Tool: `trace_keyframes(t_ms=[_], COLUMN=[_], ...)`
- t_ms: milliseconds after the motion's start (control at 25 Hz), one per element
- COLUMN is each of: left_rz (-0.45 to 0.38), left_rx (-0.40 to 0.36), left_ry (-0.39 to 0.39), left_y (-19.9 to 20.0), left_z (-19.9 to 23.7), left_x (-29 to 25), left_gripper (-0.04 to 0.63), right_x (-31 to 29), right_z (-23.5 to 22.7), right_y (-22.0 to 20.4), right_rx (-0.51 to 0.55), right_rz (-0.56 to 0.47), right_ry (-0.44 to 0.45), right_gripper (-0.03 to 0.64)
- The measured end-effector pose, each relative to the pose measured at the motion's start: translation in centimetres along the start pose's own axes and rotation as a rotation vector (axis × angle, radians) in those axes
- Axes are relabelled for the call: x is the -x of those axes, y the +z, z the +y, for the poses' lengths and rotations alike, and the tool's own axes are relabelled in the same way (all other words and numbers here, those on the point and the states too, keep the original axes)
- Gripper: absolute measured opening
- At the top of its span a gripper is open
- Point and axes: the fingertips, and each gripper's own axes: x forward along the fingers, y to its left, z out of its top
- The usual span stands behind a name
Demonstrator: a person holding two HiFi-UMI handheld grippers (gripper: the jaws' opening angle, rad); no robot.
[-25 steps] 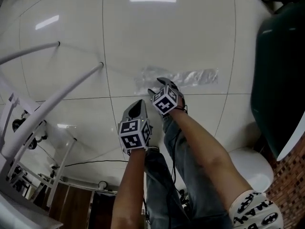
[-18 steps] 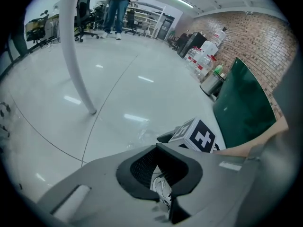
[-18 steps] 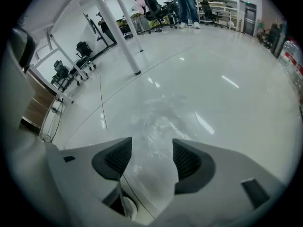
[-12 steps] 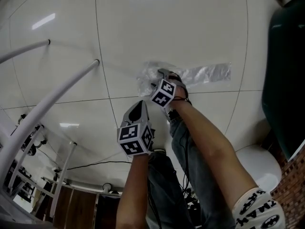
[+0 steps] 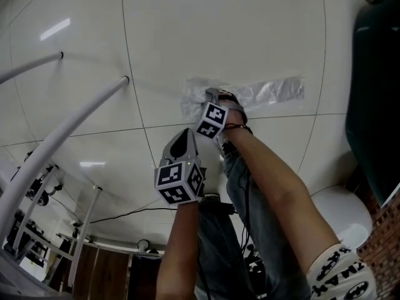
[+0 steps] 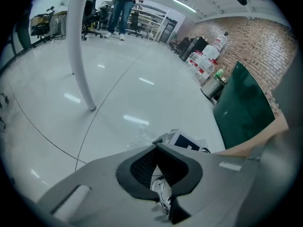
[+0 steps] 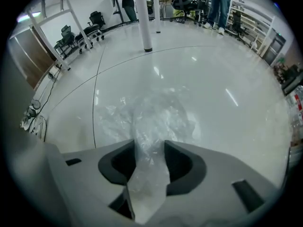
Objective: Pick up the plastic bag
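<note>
Listing the plastic bag (image 5: 269, 92): clear film, flat on the white floor (image 5: 219, 36), near end bunched. Right gripper (image 5: 212, 94): reached low over that end, jaws closing, a ridge of film between them touching both pads; we judge this gathers slack for lifting. Left gripper (image 5: 183, 136): held back from the bag, jaws pressed together on nothing, which we reckon keeps it spare

The plastic bag (image 5: 262, 94) lies on the floor (image 5: 219, 36). 2 poles (image 5: 81, 120) stand left of it, a panel (image 5: 375, 92) right.
</note>
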Motion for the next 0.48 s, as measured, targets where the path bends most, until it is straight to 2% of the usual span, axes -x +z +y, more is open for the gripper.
trace_keyframes(t_ms=[40, 80, 240, 480], left_rz=[-0.003, -0.004, -0.005, -0.045], left_rx=[0.002, 0.004, 0.012, 0.037], left_ry=[0.0, 0.001, 0.011, 0.027], left_y=[-0.2, -0.4, -0.9, 1.4], left_z=[0.1, 0.1, -0.8, -3.5], left_x=[0.2, 0.3, 1.0, 3.7], left_gripper=[0.005, 0.005, 0.005, 0.005], right_x=[0.0, 0.0, 0.9, 9.1], right_z=[-0.1, -0.1, -0.8, -3.9], right_y=[0.1, 0.0, -0.7, 0.5], right_rx=[-0.001, -0.005, -0.115, -0.388], right_rz=[-0.002, -0.003, -0.02, -0.206], right_ry=[-0.007, -0.01, 0.044, 0.092], right_gripper=[0.14, 0.025, 0.017, 0.015])
